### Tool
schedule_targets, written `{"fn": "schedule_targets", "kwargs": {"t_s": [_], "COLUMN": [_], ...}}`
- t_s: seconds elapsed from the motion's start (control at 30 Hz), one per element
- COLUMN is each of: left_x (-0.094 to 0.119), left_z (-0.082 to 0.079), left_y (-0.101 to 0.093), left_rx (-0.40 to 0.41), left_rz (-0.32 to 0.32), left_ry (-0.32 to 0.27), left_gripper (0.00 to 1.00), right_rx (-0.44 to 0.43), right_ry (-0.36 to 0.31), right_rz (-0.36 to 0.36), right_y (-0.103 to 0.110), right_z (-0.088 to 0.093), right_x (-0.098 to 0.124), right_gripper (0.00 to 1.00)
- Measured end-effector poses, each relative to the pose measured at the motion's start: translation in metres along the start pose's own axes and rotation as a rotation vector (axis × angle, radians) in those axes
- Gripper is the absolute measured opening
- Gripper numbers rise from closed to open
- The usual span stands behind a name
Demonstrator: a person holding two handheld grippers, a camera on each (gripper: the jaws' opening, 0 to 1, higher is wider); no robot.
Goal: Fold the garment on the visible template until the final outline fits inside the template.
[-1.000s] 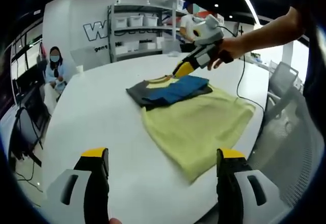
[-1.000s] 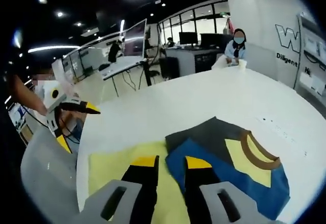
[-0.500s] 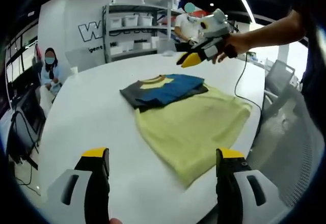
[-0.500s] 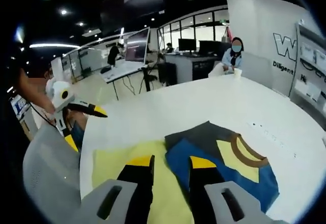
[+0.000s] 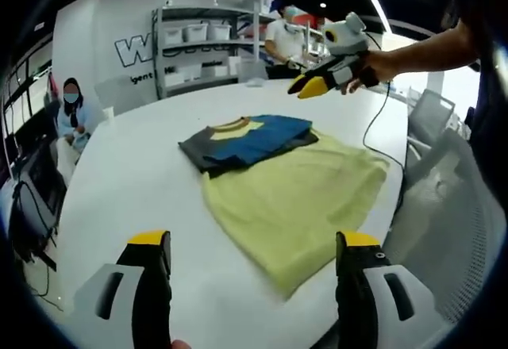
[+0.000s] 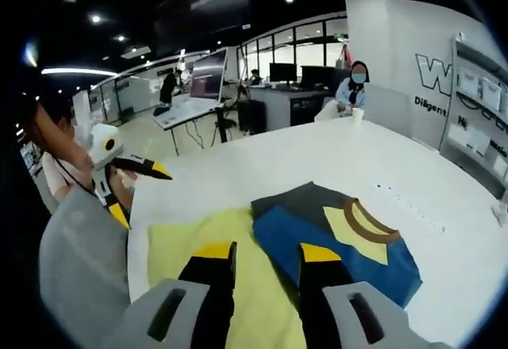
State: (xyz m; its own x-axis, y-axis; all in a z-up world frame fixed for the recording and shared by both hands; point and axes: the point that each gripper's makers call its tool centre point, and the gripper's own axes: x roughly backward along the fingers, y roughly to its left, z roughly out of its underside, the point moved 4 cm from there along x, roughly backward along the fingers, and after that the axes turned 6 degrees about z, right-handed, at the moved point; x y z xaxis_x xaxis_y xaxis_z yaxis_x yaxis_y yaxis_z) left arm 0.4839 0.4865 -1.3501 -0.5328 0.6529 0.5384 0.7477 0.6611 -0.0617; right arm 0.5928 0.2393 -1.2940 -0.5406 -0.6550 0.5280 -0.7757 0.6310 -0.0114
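As the round white table [image 5: 135, 174] is the largest item, I record it first: it carries both task items. The yellow template [image 5: 294, 198] lies flat near the table edge closest to me, one corner reaching that edge. The garment [image 5: 242, 139] is folded into a compact stack, blue and grey with a yellow chest panel and brown collar; it lies partly on the far end of the template and partly on bare table beyond it. In the right gripper view the garment [image 6: 341, 242] sits just past my jaw tips, beside the template [image 6: 198, 234]. My left gripper [image 5: 250, 246] is held above the table edge, jaws spread wide, holding nothing. My right gripper [image 6: 266, 252] hangs over the cloth, jaws slightly parted, gripping nothing. A mesh chair [image 6: 79, 270] stands beside the table.
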Motion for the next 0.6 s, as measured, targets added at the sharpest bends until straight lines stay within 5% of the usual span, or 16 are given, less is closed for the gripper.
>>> {"fn": "schedule_targets", "kwargs": {"t_s": [0.6], "left_x": [-0.007], "left_z": [-0.004], "left_y": [-0.007], "left_rx": [-0.023], "left_rz": [0.032], "left_ry": [0.012], "left_gripper": [0.82], "right_rx": [-0.026], "right_ry": [-0.029], "right_rz": [0.066], "right_y": [-0.005], "right_z": [0.014], "right_x": [0.037], "right_gripper": [0.33]}}
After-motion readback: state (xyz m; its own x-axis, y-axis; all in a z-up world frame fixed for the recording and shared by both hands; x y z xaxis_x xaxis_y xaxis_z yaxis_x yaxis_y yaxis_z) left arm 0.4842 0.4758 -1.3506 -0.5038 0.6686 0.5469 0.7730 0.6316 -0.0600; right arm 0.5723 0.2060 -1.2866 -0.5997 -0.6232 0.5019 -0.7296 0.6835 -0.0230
